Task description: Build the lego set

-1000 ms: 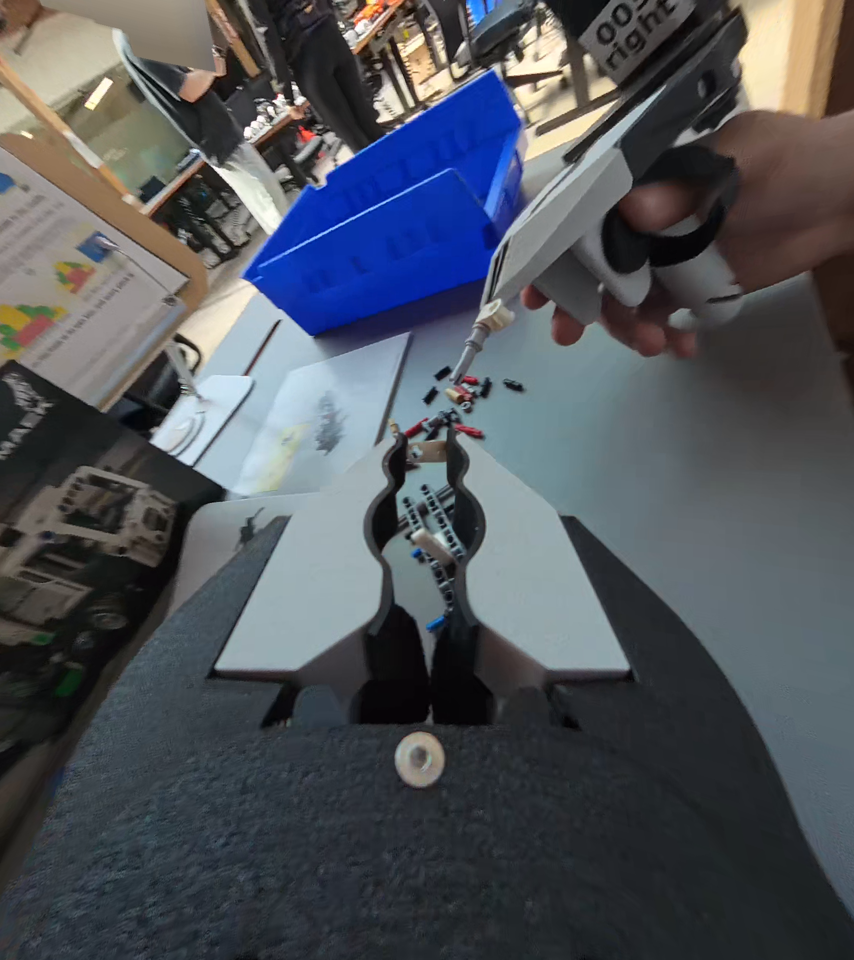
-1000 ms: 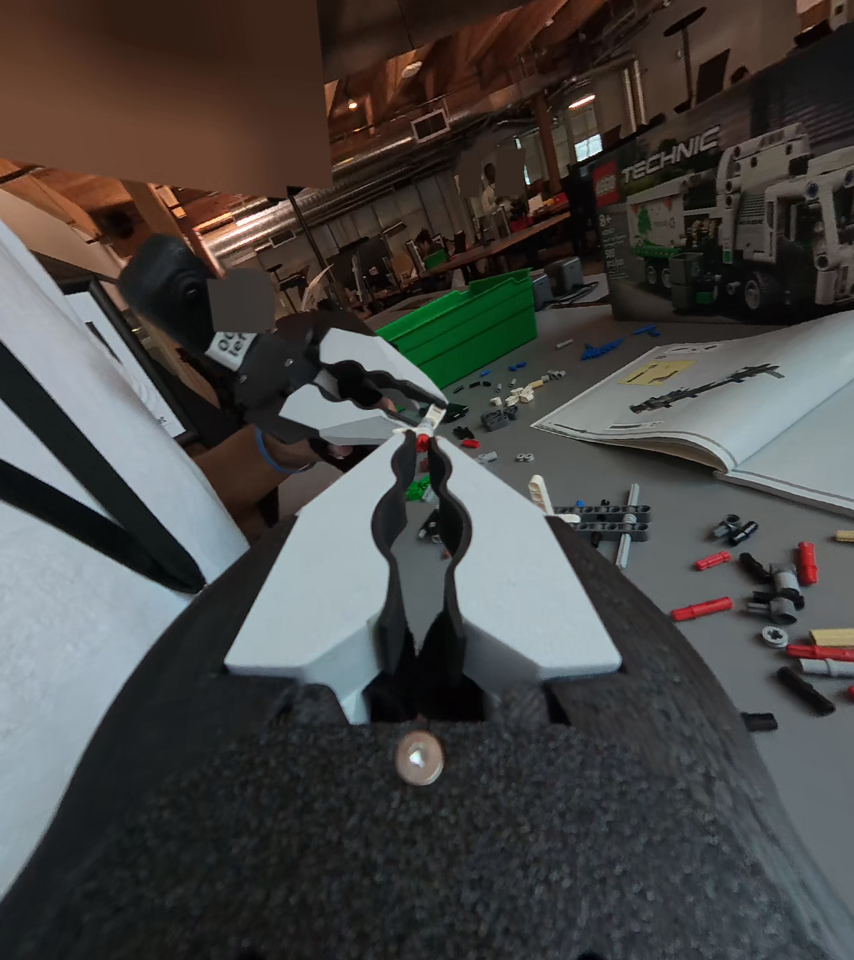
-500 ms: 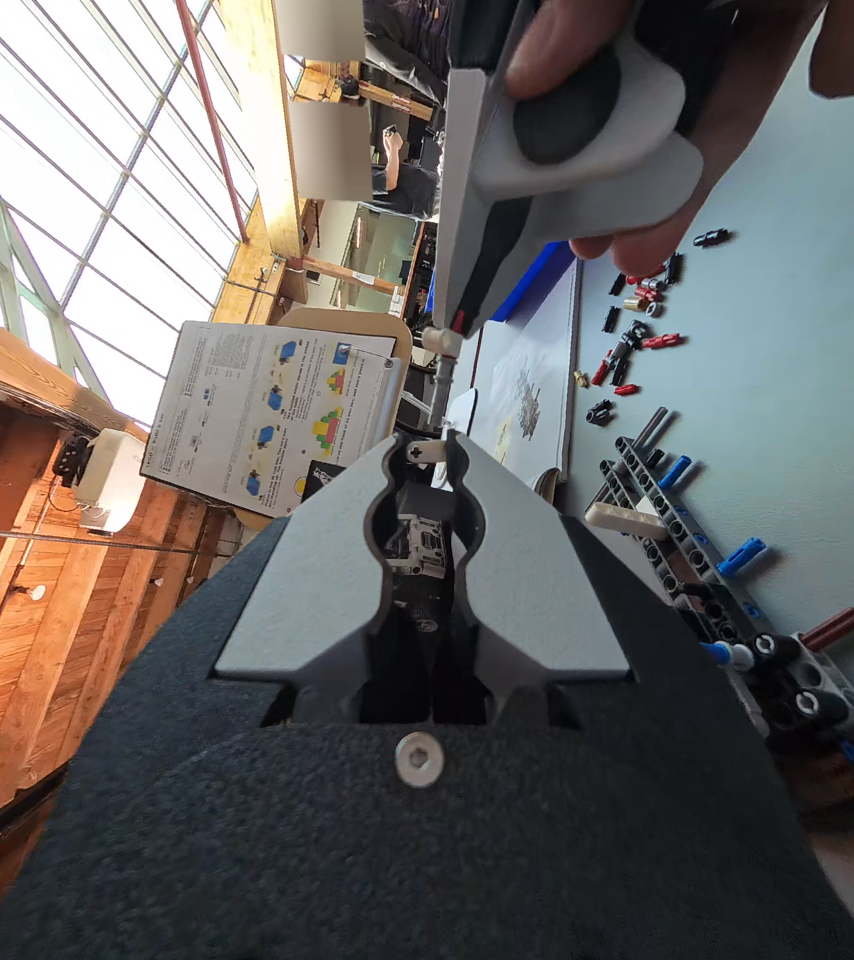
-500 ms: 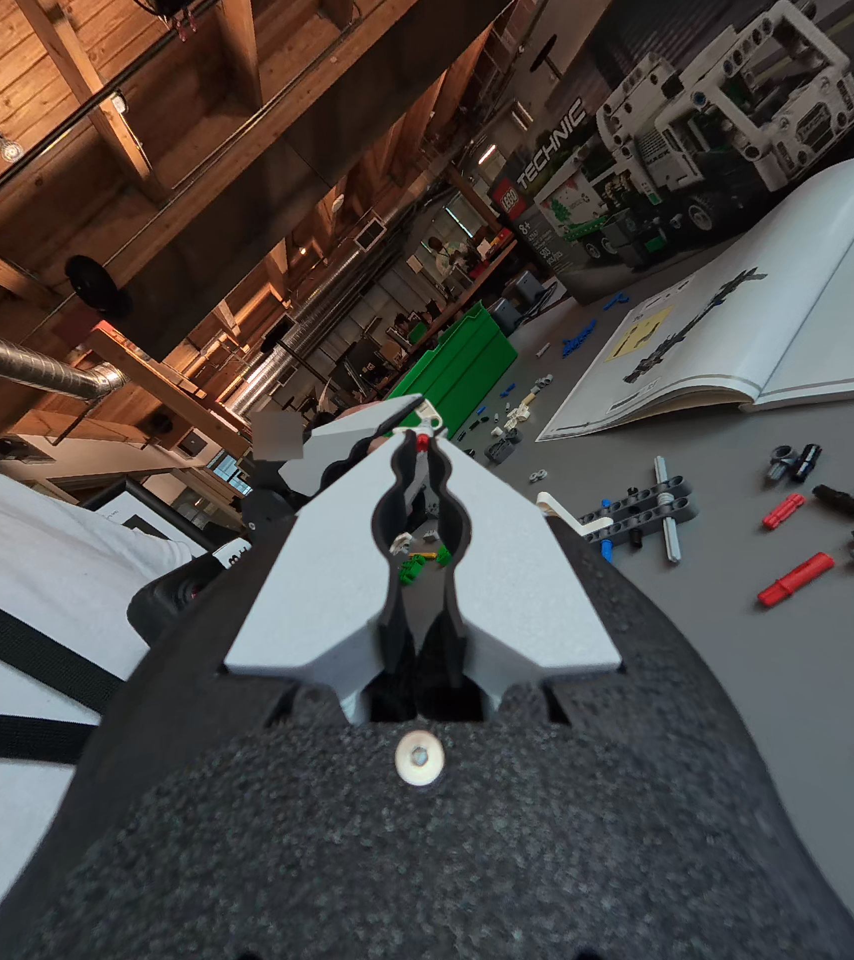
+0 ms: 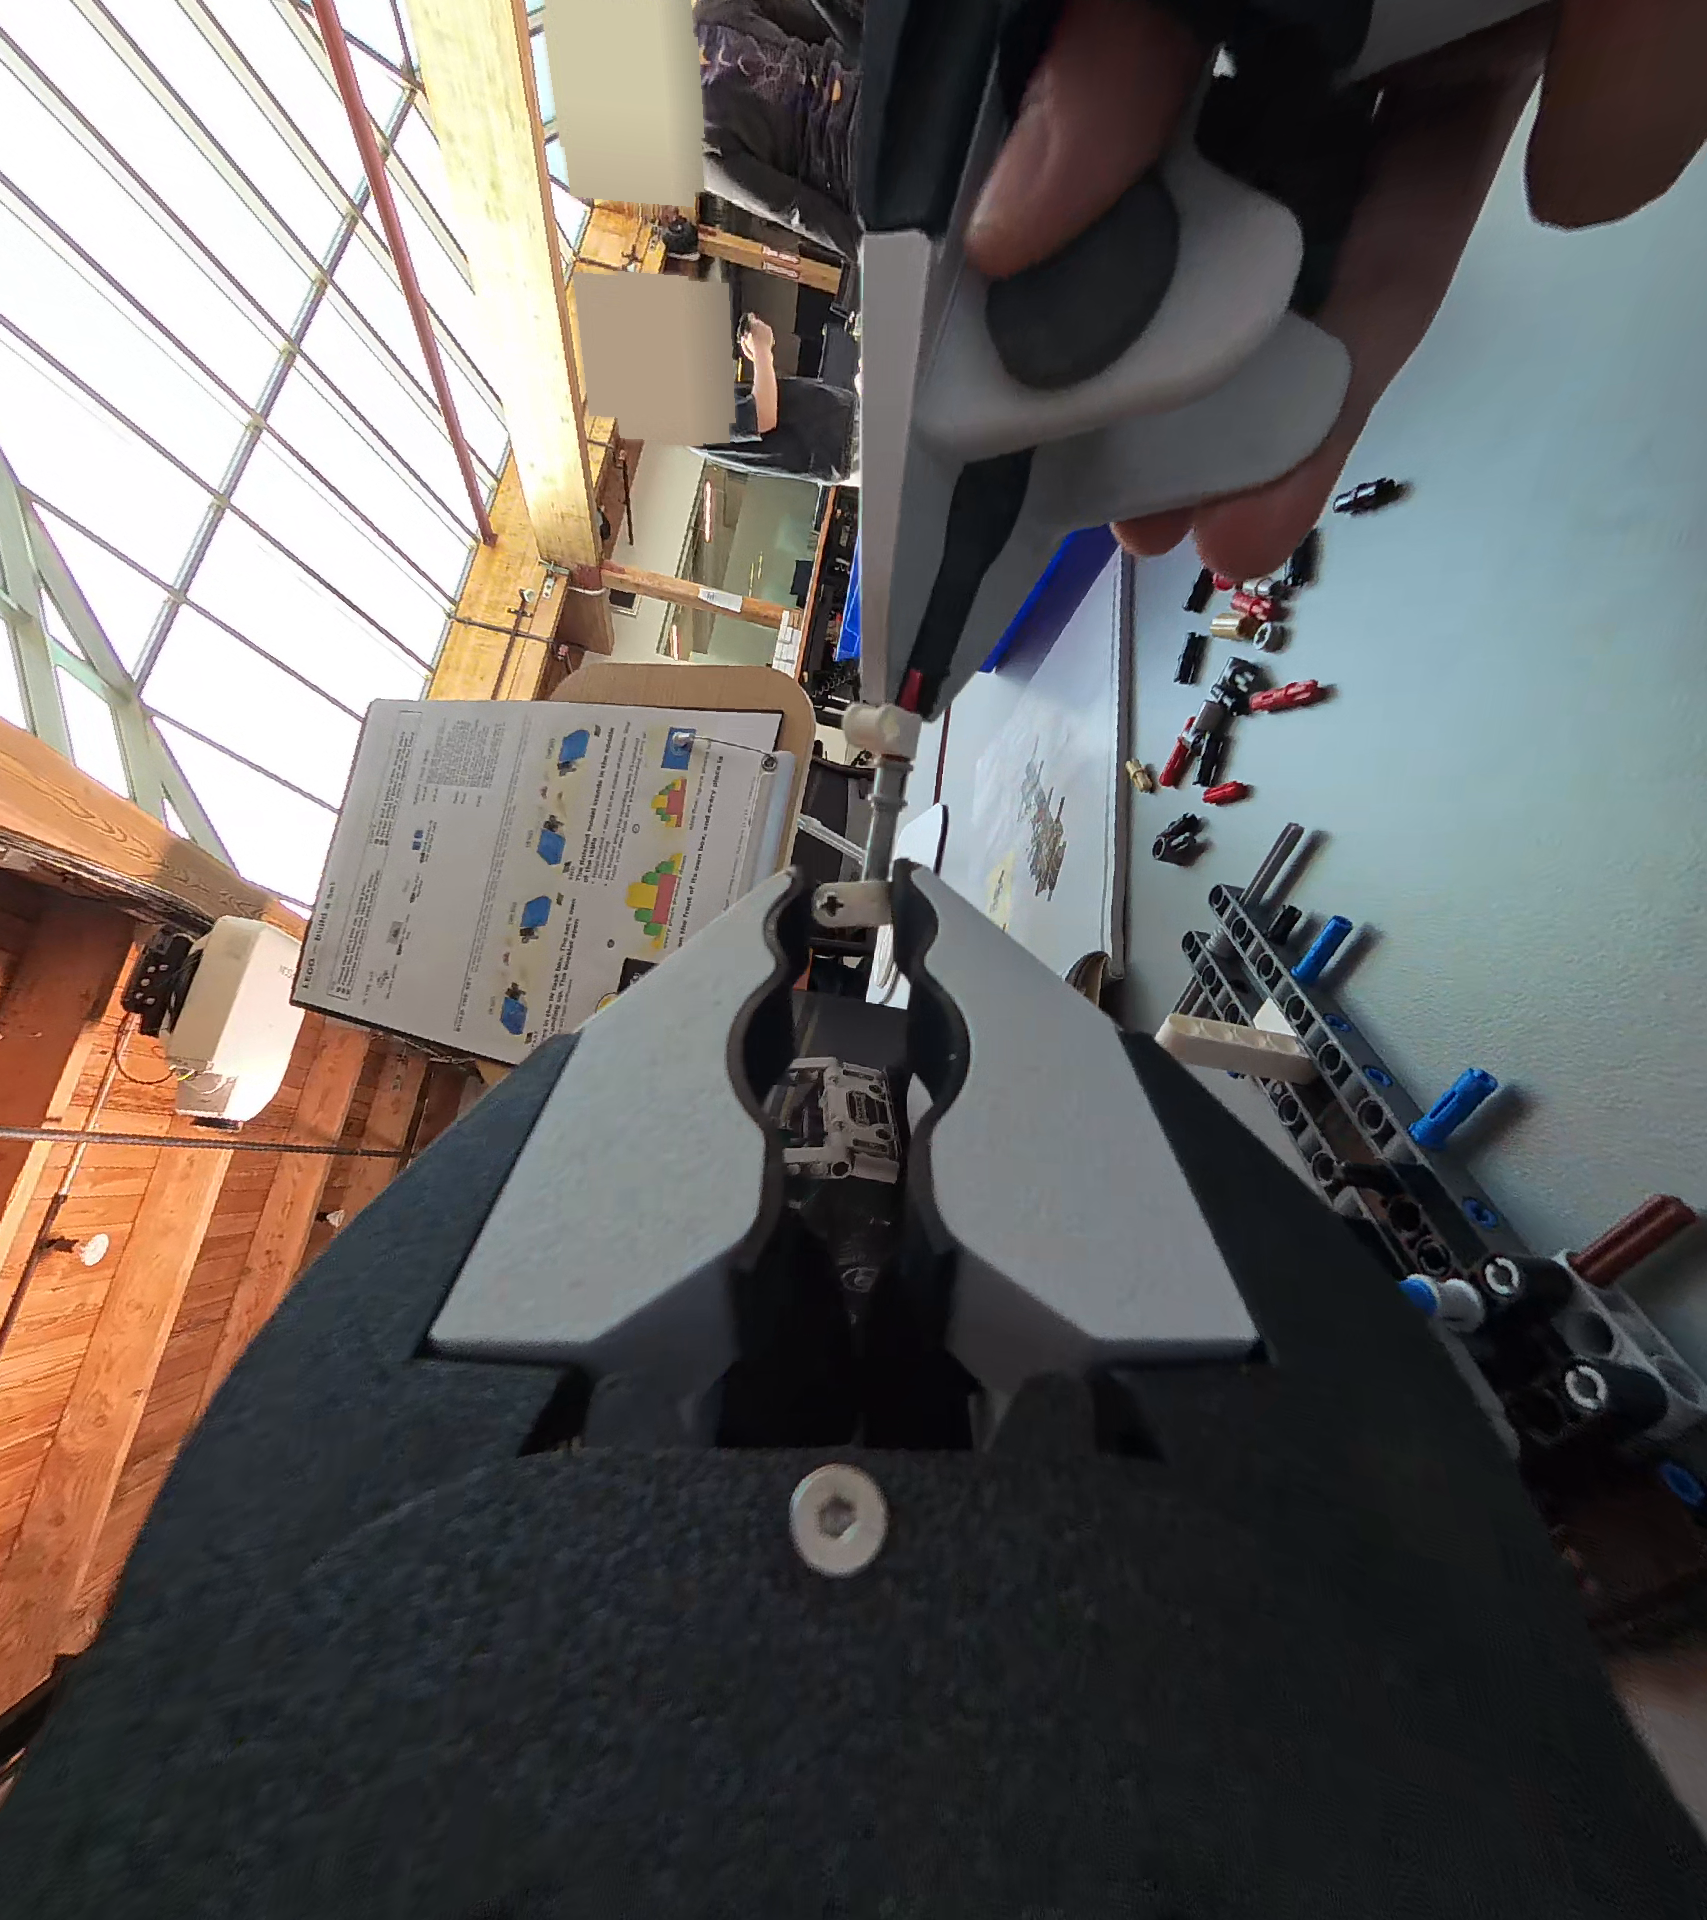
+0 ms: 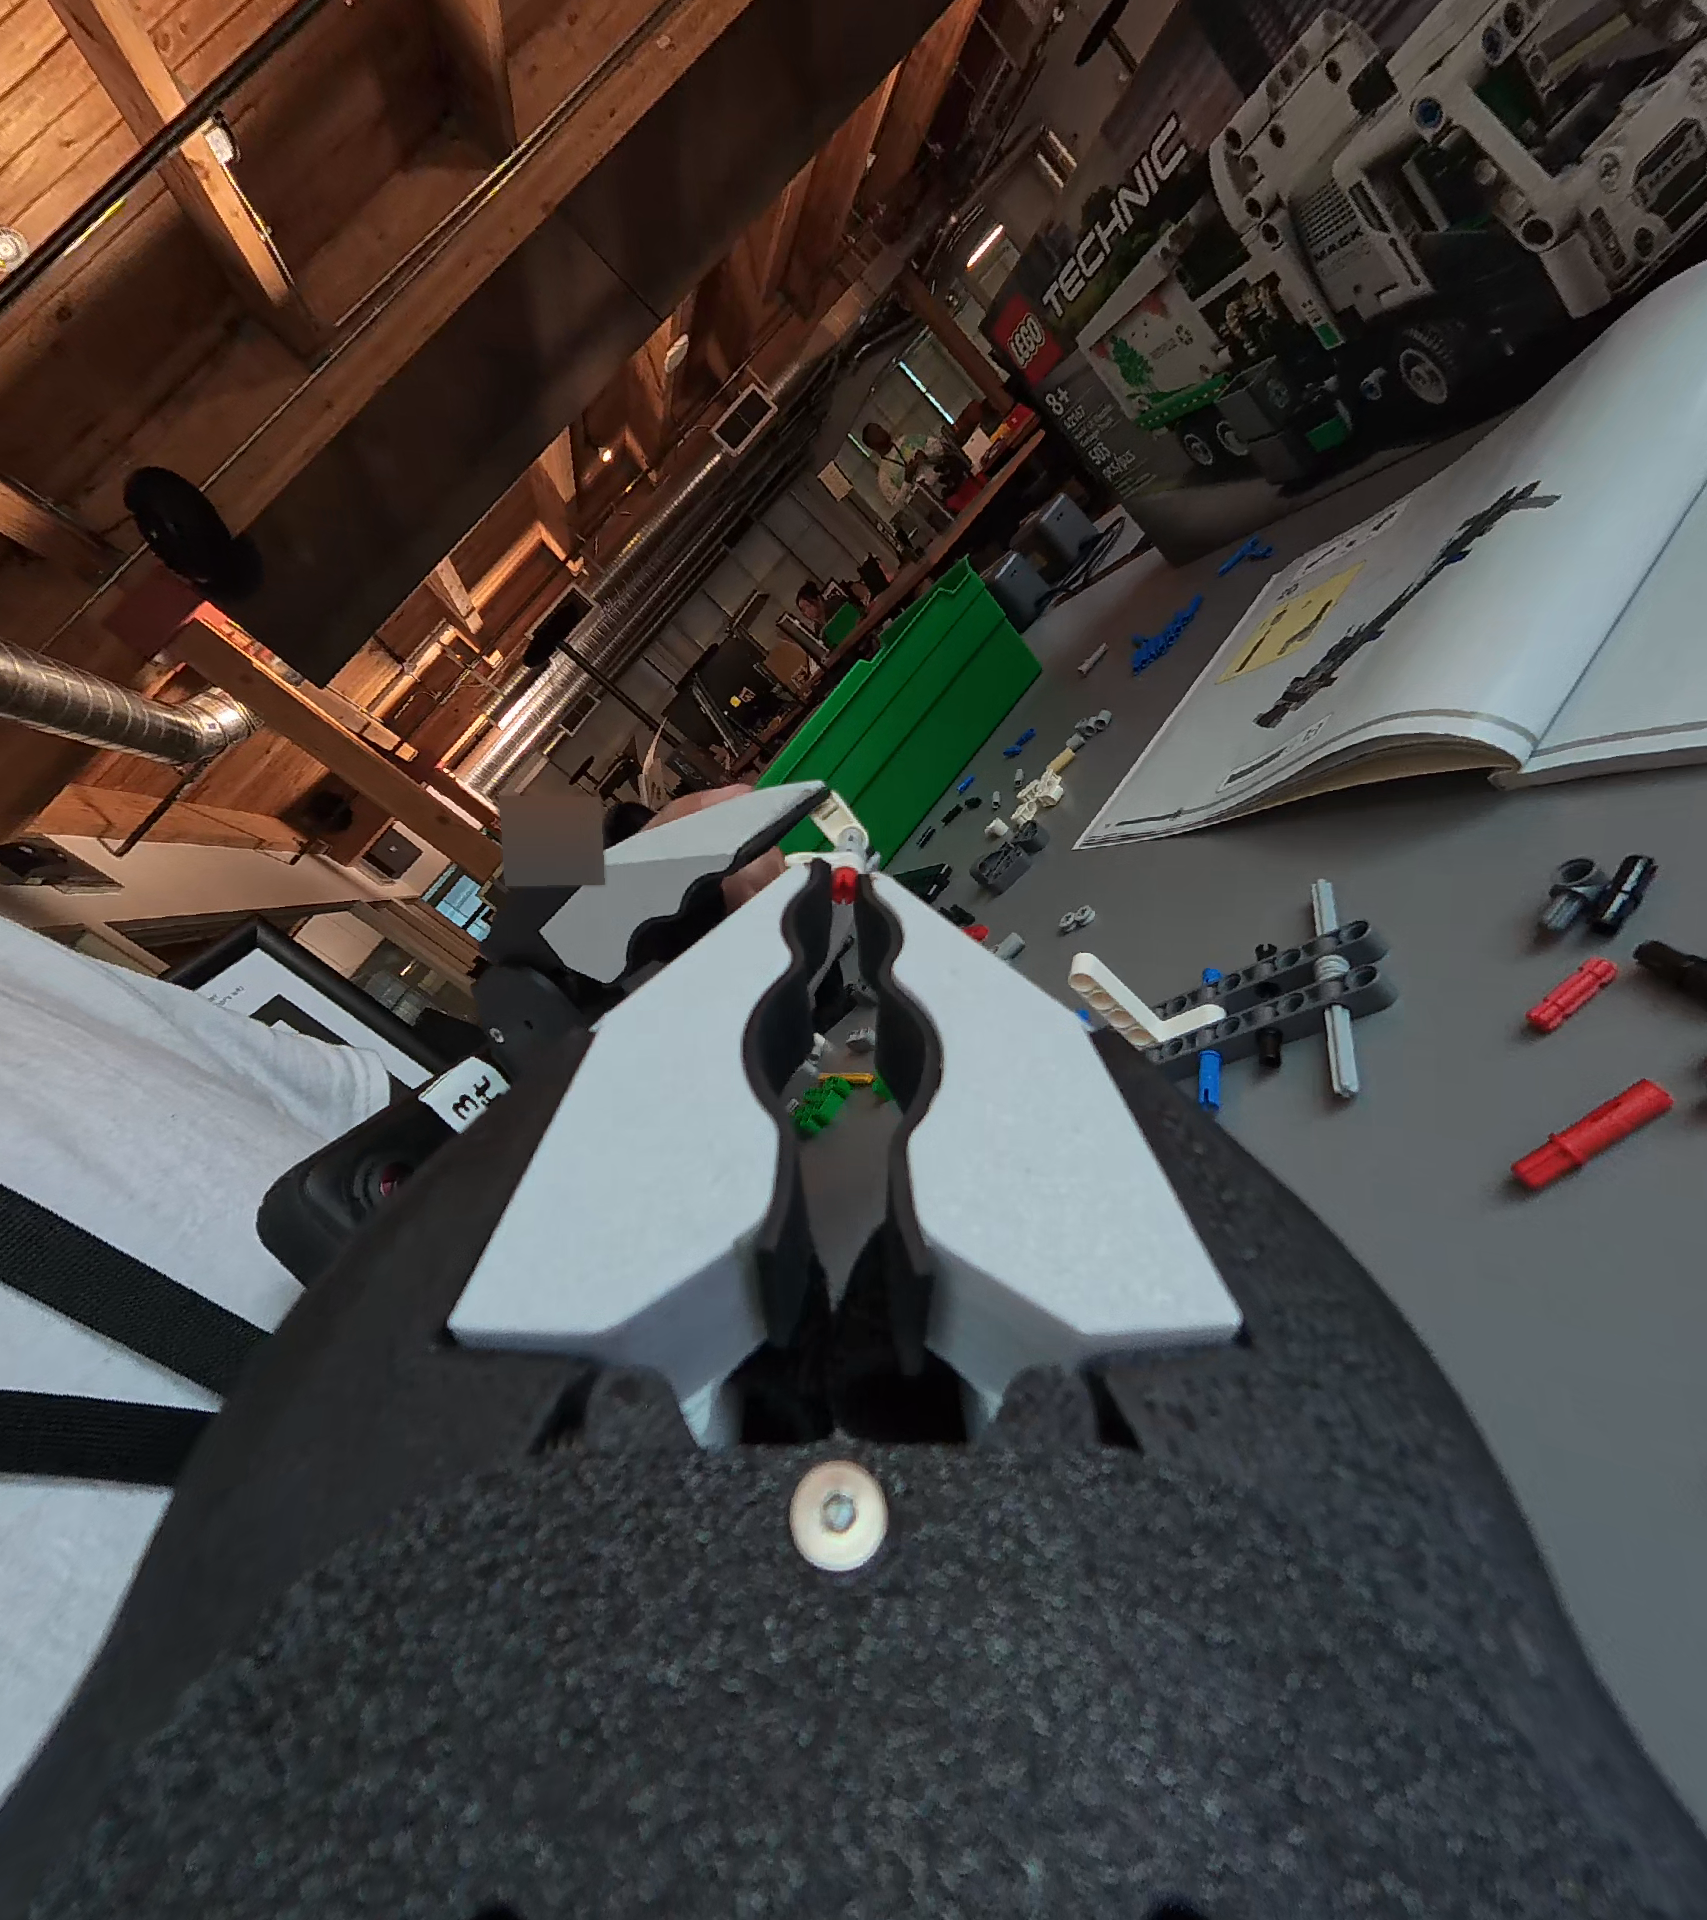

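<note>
My left gripper (image 5: 851, 902) is shut on a small white lego piece (image 5: 841, 906) with a cross hole, held in the air. My right gripper (image 6: 838, 883) is shut on a red lego piece (image 6: 841, 883). In the left wrist view the right gripper (image 5: 916, 691) comes down from above; a white connector (image 5: 880, 725) and a grey axle (image 5: 880, 816) hang from the red piece. The axle's lower end meets the white piece. The left gripper also shows in the right wrist view (image 6: 828, 808), tip to tip with the right one.
A dark grey beam assembly (image 6: 1264, 997) with blue pins and a white angled beam lies on the grey table (image 6: 1451, 1351). Red and black pins (image 6: 1592, 1132) are scattered near it. An open instruction booklet (image 6: 1503, 623), the set's box (image 6: 1400, 260), a green bin (image 6: 911, 707) and a blue bin (image 5: 1057, 592) stand farther off. Only a small space, under 4 cm, lies between the two pairs of fingers.
Both grippers have risen from the table and rolled sideways. Their tips have come together, and the axle under the right gripper now meets the white piece in the left one.
</note>
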